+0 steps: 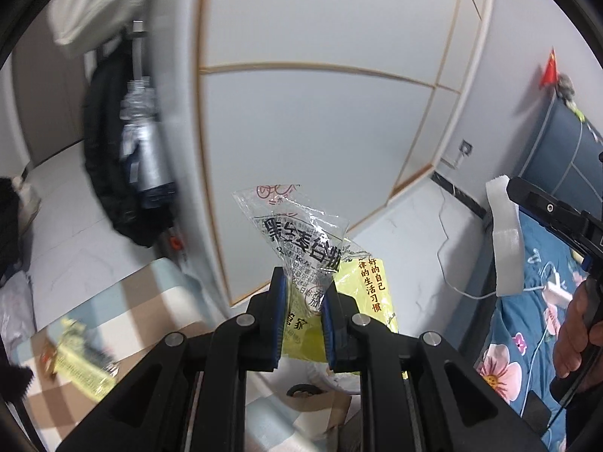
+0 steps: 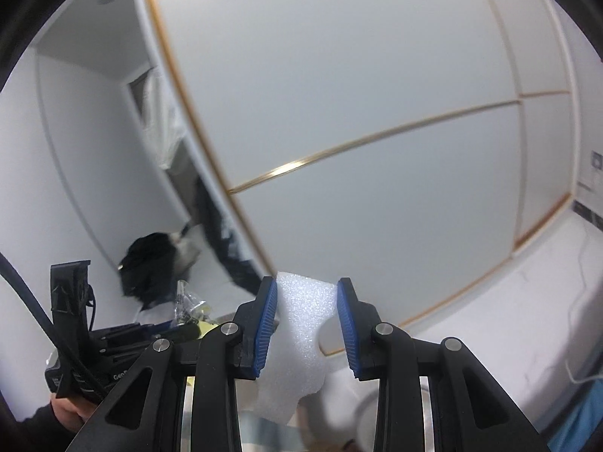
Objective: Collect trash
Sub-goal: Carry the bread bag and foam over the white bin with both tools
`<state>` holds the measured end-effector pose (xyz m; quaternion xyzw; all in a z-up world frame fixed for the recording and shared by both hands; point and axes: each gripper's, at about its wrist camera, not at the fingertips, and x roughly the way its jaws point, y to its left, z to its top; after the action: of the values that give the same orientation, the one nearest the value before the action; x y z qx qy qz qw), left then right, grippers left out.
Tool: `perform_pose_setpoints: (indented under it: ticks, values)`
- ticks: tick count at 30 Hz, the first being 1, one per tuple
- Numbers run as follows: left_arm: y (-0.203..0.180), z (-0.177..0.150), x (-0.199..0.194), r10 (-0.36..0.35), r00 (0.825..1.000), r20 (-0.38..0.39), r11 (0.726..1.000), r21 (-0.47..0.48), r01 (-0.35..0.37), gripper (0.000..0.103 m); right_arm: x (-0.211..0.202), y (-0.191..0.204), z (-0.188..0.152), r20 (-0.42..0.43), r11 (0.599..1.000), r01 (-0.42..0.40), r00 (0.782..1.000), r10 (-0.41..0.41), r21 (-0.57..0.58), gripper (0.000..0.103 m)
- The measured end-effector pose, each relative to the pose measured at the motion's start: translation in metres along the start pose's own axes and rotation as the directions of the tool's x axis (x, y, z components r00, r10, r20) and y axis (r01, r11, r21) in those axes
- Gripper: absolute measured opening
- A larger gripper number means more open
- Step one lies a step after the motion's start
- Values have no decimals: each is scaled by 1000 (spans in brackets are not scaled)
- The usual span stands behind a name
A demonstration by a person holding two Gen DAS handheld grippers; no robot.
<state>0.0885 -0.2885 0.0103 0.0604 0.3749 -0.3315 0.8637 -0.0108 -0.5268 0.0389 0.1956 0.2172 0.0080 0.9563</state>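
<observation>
While your left gripper points toward the white wardrobe doors, its blue pads are clamped on a crinkled clear wrapper printed with black characters, with a yellow wrapper bunched behind it. Down at your left, another yellow wrapper lies on the checked cloth. Further right, the floral bedspread shows beside your right hand. Your right gripper holds a white foam piece: the foam presses the left pad, while a notch keeps its lower part off the right pad.
</observation>
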Motion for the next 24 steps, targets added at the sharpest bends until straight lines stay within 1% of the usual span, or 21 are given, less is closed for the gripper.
perform_pose_setpoints:
  ticks: [4,5,7,9,10,11,13,17,18,20,21,22,23,24]
  values:
    - [-16,6,41,-28,997,-67,999,28,30,12,5,-43,-11,-24,996,69,997,-68,50,31]
    - [-19,6,56,-51,993,-102,998,17,53,12,7,-54,-16,-37,994,82,996,-80,65,31]
    - [-25,7,82,-66,985,-159,997,14,69,12,14,-71,-27,-64,991,106,993,-101,86,31]
    - [-31,7,110,-85,972,-218,996,10,89,12,27,-92,-42,-110,985,128,987,-115,116,31]
    - [-33,7,118,-96,966,-239,995,1,99,12,34,-103,-50,-131,981,138,984,-120,136,31]
    - [-35,5,131,-115,955,-275,993,-13,116,12,39,-113,-59,-148,977,146,981,-123,158,31]
    - [-39,1,150,-127,937,-326,992,-23,126,12,50,-130,-75,-182,967,161,975,-125,198,31]
    - [-46,-13,194,-148,881,-449,988,-30,151,12,64,-162,-102,-235,949,195,962,-136,248,31]
    - [-48,-16,205,-157,862,-481,986,-32,162,12,71,-169,-110,-255,944,204,957,-137,260,31]
    - [-55,-24,222,-162,843,-513,985,-25,174,12,85,-178,-119,-282,936,216,950,-135,278,31]
    - [-58,-28,228,-159,837,-524,984,-15,178,12,88,-183,-125,-290,933,220,947,-135,284,31]
    - [-63,-34,239,-128,829,-545,986,17,164,13,92,-187,-129,-295,932,221,946,-133,288,31]
    - [-68,-42,249,-99,813,-574,987,48,154,13,96,-192,-135,-301,929,223,945,-131,294,31]
    - [-72,-46,258,-91,795,-600,986,57,156,13,102,-194,-138,-307,928,223,943,-128,300,31]
